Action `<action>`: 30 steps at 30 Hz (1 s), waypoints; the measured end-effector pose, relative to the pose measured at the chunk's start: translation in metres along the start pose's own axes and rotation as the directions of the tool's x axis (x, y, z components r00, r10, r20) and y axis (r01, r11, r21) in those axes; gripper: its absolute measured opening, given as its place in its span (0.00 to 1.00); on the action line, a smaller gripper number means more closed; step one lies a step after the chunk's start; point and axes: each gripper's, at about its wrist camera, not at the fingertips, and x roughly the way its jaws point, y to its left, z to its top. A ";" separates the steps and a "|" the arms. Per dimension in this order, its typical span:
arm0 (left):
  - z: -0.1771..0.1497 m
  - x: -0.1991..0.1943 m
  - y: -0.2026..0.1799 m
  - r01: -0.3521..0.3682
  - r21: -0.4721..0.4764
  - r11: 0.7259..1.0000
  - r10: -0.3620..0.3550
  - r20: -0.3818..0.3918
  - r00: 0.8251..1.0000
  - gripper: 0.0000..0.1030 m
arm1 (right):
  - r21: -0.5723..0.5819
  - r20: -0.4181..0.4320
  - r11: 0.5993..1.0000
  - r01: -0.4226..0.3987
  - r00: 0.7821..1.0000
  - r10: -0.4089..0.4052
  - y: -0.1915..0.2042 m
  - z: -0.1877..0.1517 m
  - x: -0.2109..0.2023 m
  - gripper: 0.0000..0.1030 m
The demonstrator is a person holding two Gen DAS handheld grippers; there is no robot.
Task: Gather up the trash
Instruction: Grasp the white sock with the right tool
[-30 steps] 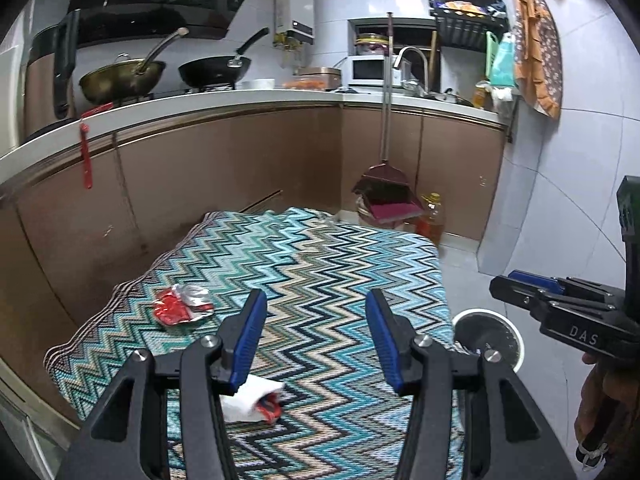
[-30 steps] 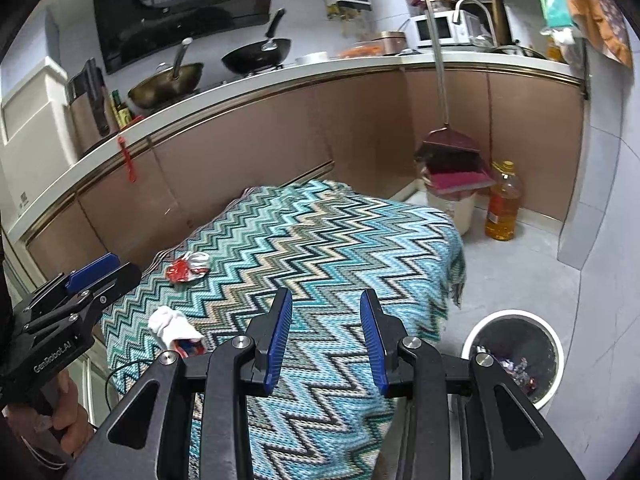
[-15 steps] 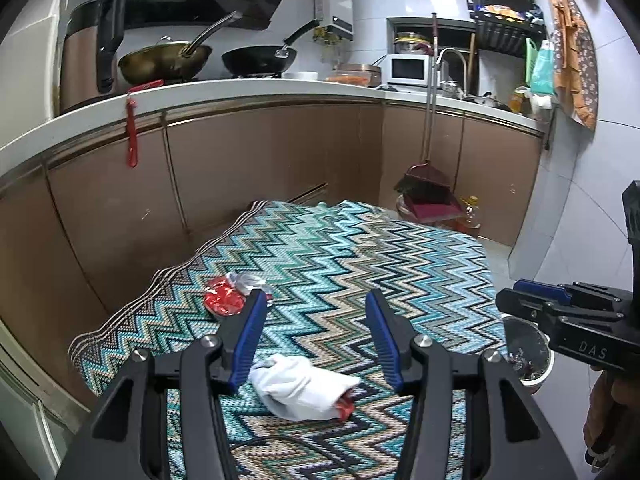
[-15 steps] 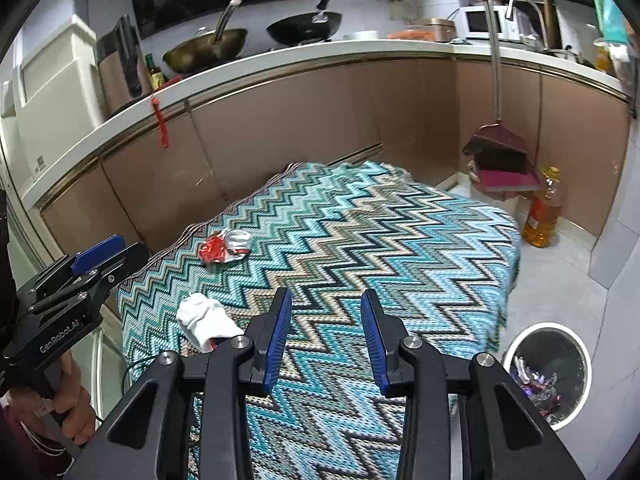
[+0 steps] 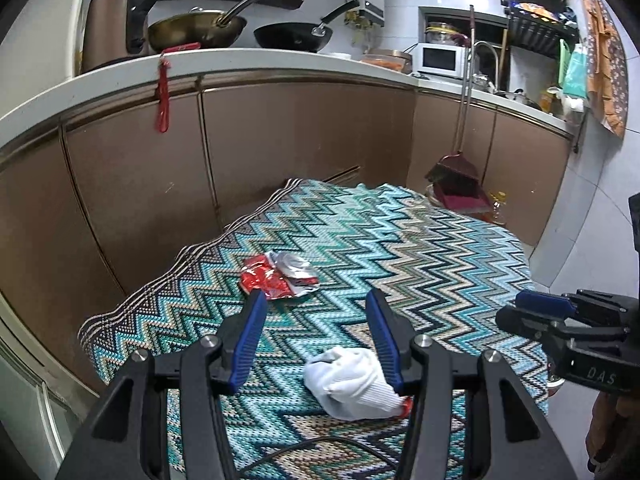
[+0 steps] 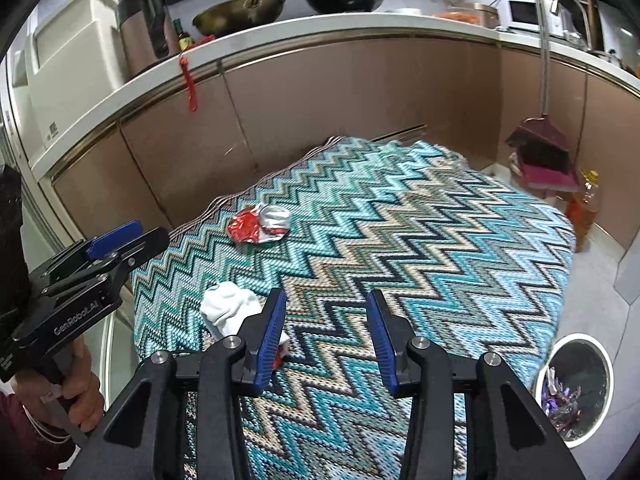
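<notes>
A crumpled red and silver wrapper (image 5: 280, 276) lies on the zigzag cloth (image 5: 420, 264) near its left edge; it also shows in the right wrist view (image 6: 258, 225). A white balled cloth with a red end (image 5: 352, 384) lies nearer, low between my left gripper's fingers and by the right one; the right wrist view (image 6: 228, 308) shows it left of my right gripper. My left gripper (image 5: 316, 300) is open and empty above the cloth. My right gripper (image 6: 324, 300) is open and empty. The white-rimmed bin (image 6: 576, 388) stands on the floor at the right.
Brown cabinets (image 5: 300, 140) under a white counter run behind the table. A broom and dustpan (image 5: 456, 176) and an oil bottle (image 6: 584, 204) stand at the far right. A black cable (image 5: 312, 446) lies on the cloth's near edge. My right gripper shows at the right of the left wrist view (image 5: 560, 320).
My left gripper has moved left and forward, so the white cloth and the red wrapper now lie closer and more central. My right gripper has also shifted left. Both stay open.
</notes>
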 end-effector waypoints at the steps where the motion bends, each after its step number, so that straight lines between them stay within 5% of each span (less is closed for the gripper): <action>1: 0.000 0.002 0.003 -0.003 -0.003 1.000 0.003 -0.004 1.000 0.48 | -0.007 -0.009 1.000 -0.007 1.000 0.007 0.003 0.001 0.005 0.41; 30: -0.008 0.087 0.061 -0.106 -0.038 0.994 0.101 -0.122 0.987 0.52 | -0.115 -0.198 0.980 -0.160 0.971 0.135 0.053 -0.005 0.107 0.62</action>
